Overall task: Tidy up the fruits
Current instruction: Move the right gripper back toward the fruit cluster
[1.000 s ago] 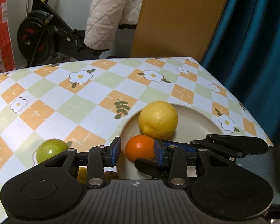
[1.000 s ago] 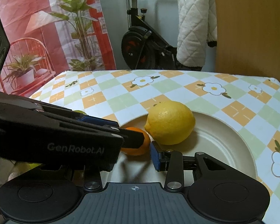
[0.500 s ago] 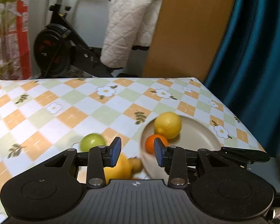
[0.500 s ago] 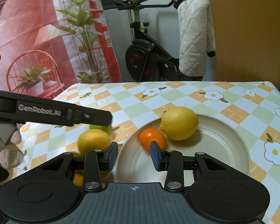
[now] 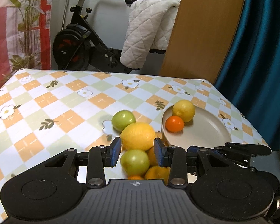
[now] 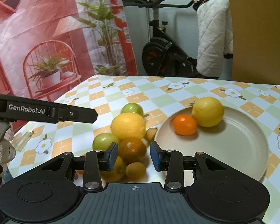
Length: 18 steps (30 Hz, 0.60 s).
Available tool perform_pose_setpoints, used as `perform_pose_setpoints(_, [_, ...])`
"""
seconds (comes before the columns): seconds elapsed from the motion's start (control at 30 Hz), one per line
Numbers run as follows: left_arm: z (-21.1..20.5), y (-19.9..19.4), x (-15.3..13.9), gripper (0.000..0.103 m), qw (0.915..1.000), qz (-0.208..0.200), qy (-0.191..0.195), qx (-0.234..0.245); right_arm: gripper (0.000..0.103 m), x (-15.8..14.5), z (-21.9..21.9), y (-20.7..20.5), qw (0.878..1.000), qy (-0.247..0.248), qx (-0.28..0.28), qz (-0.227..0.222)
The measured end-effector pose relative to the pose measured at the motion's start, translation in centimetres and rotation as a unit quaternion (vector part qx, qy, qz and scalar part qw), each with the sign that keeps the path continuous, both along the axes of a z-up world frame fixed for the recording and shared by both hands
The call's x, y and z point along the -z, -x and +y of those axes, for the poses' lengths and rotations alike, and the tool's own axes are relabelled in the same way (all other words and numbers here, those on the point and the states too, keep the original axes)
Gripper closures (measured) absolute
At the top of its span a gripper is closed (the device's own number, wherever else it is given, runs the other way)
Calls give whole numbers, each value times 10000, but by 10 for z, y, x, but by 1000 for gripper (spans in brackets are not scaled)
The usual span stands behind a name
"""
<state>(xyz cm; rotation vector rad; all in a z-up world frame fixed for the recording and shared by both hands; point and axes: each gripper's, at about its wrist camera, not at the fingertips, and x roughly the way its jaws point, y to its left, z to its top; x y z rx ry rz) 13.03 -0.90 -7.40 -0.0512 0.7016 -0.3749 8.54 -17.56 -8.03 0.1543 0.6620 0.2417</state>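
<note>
A beige plate (image 5: 211,136) (image 6: 233,149) on the checked tablecloth holds a lemon (image 5: 183,110) (image 6: 208,111) and a small orange (image 5: 174,123) (image 6: 184,124). Left of the plate lies a pile of fruit: a large lemon (image 5: 138,138) (image 6: 128,128), two green apples (image 5: 123,119) (image 5: 135,161), a dark orange (image 6: 132,150) and a kiwi (image 6: 135,169). My left gripper (image 5: 137,153) hovers open above the pile, holding nothing. My right gripper (image 6: 134,155) is also open and empty over the pile's near side. The left gripper's side shows as a black bar (image 6: 46,111).
The table's right edge (image 5: 252,123) runs close by the plate, with a teal curtain (image 5: 261,46) beyond it. Behind the table stand an exercise bike (image 5: 78,48) draped with a white quilted jacket (image 5: 147,31), and a wooden board (image 5: 201,28). A gloved hand (image 6: 1,145) shows at the left.
Both grippers have pulled back and risen from the plate, the left one swinging leftward. The fruit pile beside the plate has come into view. Jaw gaps look unchanged.
</note>
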Motion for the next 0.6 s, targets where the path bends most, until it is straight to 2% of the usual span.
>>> perform_pose_setpoints(0.6, [19,21,20,63,9996,258,74,-15,68,5,34,14,9986,228,-456,147])
